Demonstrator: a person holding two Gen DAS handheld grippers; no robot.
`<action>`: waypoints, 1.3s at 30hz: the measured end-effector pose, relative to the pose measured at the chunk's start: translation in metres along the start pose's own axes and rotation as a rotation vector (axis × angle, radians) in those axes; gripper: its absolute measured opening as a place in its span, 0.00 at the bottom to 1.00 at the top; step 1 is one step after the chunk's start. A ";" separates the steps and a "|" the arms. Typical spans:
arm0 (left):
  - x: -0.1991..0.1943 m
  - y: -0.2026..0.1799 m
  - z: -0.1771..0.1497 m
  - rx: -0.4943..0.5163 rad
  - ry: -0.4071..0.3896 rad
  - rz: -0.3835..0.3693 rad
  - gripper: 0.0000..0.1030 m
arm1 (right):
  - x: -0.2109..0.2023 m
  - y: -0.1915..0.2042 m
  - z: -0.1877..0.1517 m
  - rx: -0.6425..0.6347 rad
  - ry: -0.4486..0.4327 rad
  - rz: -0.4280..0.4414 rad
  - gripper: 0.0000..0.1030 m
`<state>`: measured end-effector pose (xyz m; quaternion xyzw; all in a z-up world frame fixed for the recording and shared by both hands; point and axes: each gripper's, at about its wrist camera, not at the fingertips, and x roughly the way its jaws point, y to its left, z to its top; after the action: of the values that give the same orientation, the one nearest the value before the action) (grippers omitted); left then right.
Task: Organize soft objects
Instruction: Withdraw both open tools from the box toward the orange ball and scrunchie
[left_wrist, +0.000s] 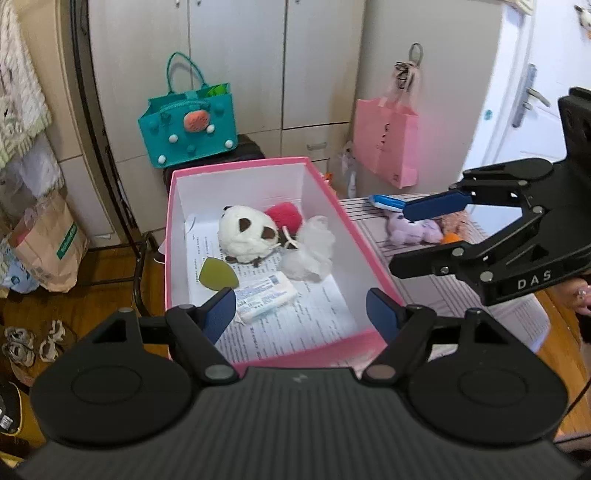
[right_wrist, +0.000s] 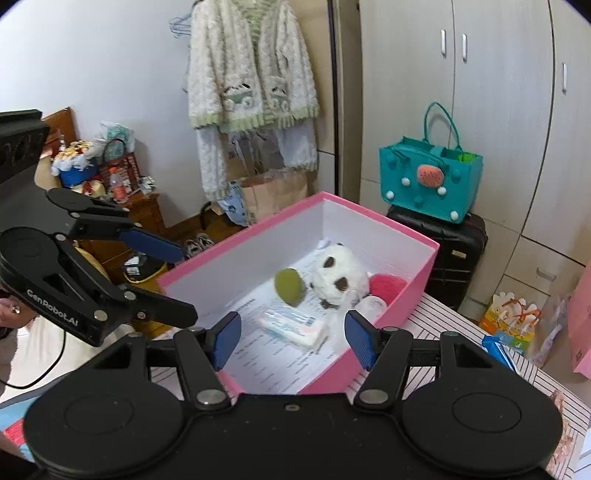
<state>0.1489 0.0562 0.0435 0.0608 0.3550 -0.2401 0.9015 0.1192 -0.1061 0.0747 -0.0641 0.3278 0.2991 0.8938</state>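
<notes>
both tongs, left (left_wrist: 301, 308) and right (right_wrist: 291, 338), hang wide and empty over the pink cardboard box (left_wrist: 258, 164). inside it: fluffy white panda plush (left_wrist: 245, 232), olive green sponge (left_wrist: 218, 274), wrapped tissue pack (left_wrist: 266, 295). purple plush (left_wrist: 413, 230) sits on the striped counter (left_wrist: 424, 291) right of the box.

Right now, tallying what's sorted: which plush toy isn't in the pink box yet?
The purple plush toy; it lies outside on the striped surface, unlike the white panda plush.
</notes>
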 end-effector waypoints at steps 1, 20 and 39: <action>-0.006 -0.003 -0.001 0.009 -0.006 -0.001 0.75 | -0.005 0.004 0.000 -0.002 -0.006 0.001 0.65; -0.086 -0.062 -0.036 0.169 -0.056 -0.052 0.89 | -0.107 0.056 -0.034 -0.015 -0.093 -0.008 0.71; -0.025 -0.140 -0.064 0.207 0.074 -0.249 0.94 | -0.141 0.021 -0.138 0.082 -0.022 -0.180 0.90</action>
<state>0.0275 -0.0387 0.0214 0.1174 0.3659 -0.3830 0.8400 -0.0540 -0.2011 0.0573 -0.0531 0.3227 0.2045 0.9226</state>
